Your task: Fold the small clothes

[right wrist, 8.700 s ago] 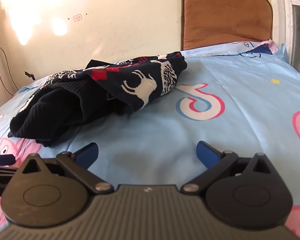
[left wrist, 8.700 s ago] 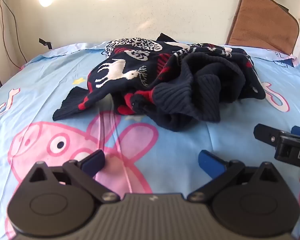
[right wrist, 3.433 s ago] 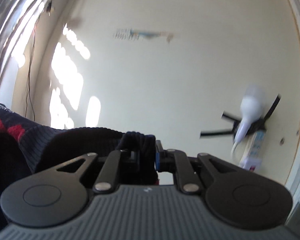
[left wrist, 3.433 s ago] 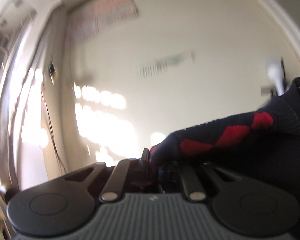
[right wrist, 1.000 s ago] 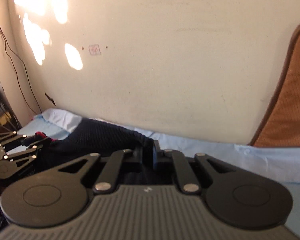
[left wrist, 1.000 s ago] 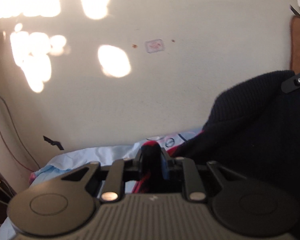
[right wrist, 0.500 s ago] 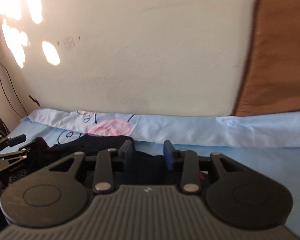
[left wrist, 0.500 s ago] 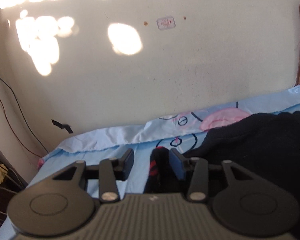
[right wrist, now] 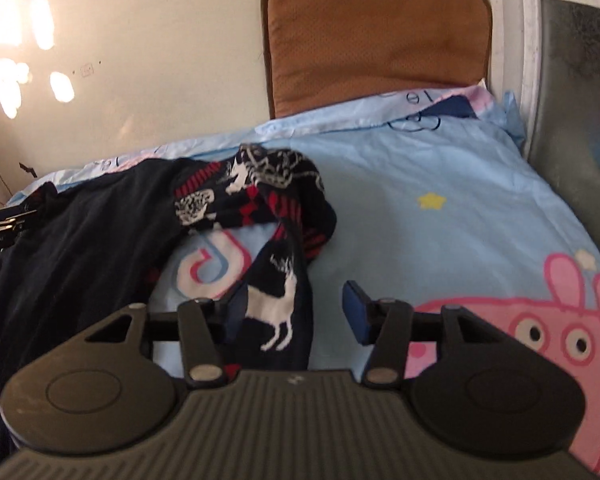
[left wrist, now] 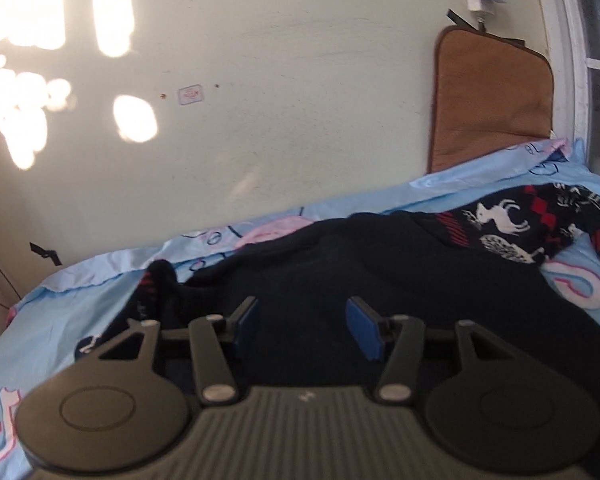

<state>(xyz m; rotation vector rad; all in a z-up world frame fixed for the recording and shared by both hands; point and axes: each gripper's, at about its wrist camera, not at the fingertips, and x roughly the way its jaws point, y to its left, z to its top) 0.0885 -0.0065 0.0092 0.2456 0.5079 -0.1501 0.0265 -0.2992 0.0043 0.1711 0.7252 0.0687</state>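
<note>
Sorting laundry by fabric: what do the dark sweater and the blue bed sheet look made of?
Sweater: apparently knitted yarn, wool or acrylic; matte, with woven-in white deer and red patterns. Bed sheet: thin smooth woven fabric, likely cotton or polyester, printed with cartoons and finely creased.

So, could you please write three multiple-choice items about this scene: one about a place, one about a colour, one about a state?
1. Where does the brown cushion stand?
A. flat in the middle of the bed
B. upright against the wall at the far edge of the bed
C. on top of the sweater

2. What colour is the bedsheet mostly?
A. light blue
B. green
C. grey

3. How is the right gripper?
A. shut on the cushion
B. open
C. out of view

Answers: 1 B, the cushion leans on the wall behind the sheet. 2 A, blue shows around the dark sweater. 3 B, its pads stand apart, with a sleeve lying loose between them.
</note>
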